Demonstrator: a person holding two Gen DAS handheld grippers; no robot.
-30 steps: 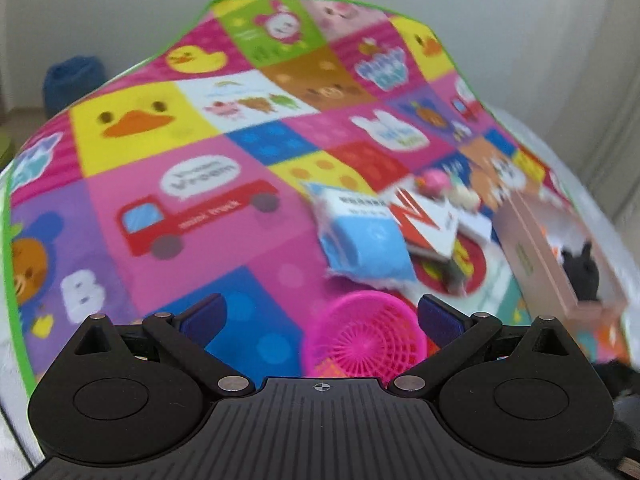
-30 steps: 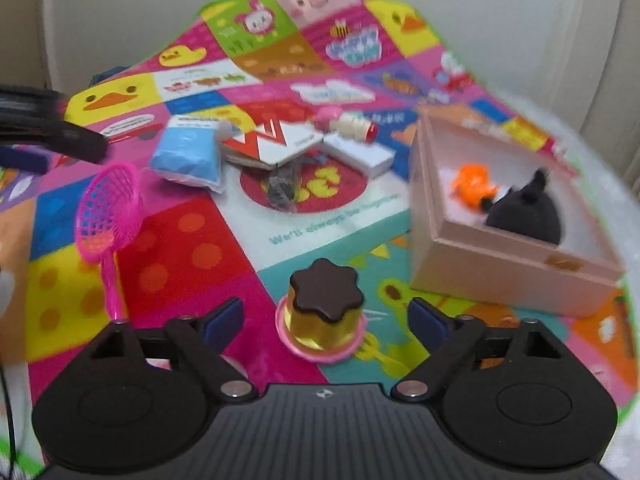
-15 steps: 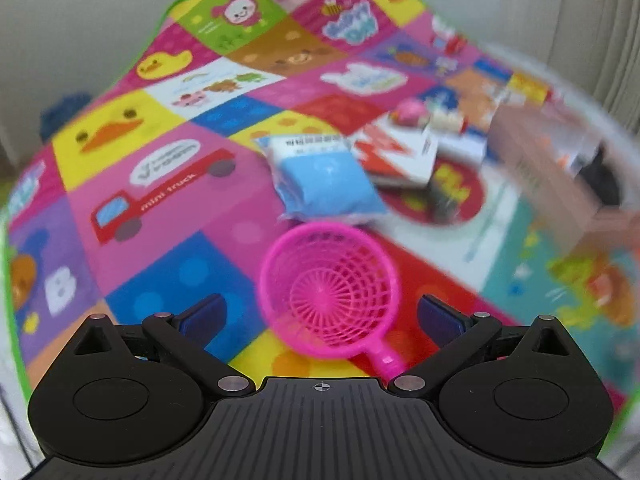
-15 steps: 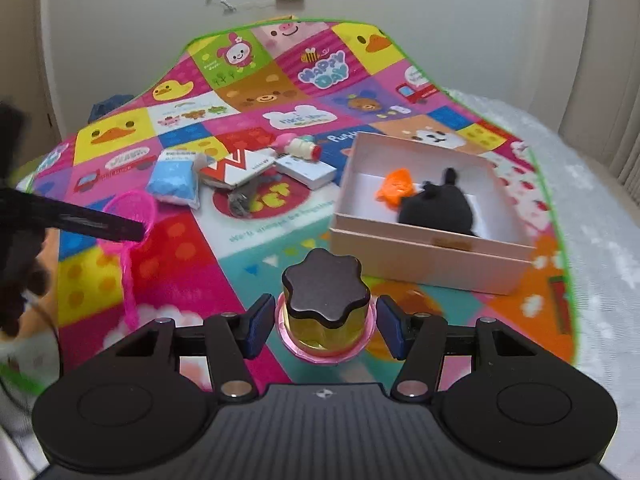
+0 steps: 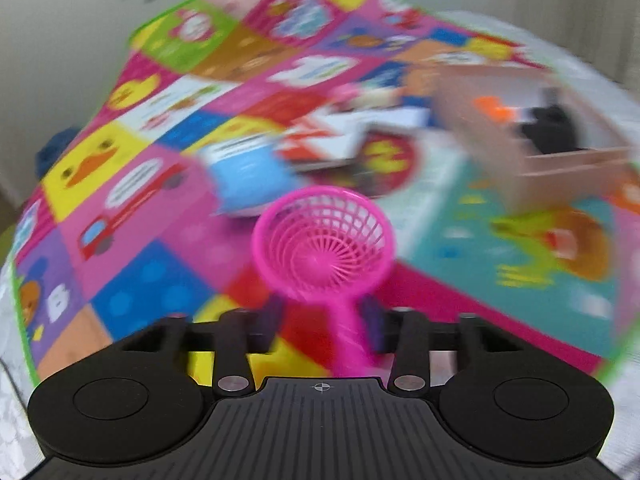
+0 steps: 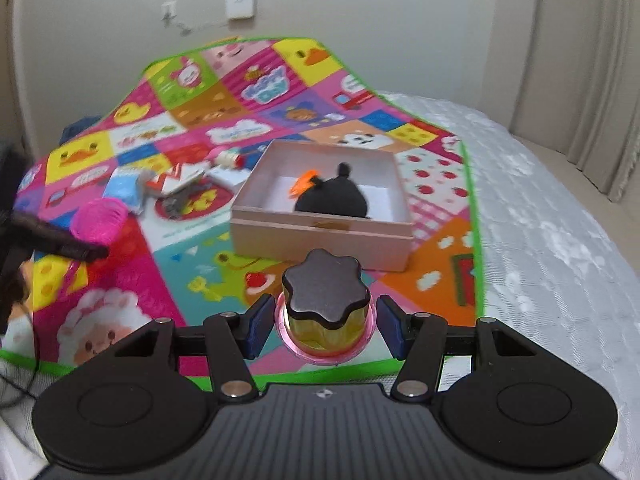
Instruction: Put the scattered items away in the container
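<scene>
Now the left gripper [image 5: 322, 326] has just closed its jaws on the handle of the pink strainer [image 5: 325, 246], its basket ahead; the right gripper [image 6: 323, 328] stands clamped on the toy pudding [image 6: 325, 300], the pink box [image 6: 320, 228] just ahead, black plush [image 6: 332, 200] inside

Pink strainer [image 5: 324, 240] and pudding toy [image 6: 325, 300] newly gripped

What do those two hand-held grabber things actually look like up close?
The left gripper and right gripper look alike: a matte black ribbed body with a small crosshair mark, two round black discs, black linkage arms with silver rivets, and blue pads on the fingertips. No cables or sleeves show clearly.
</scene>
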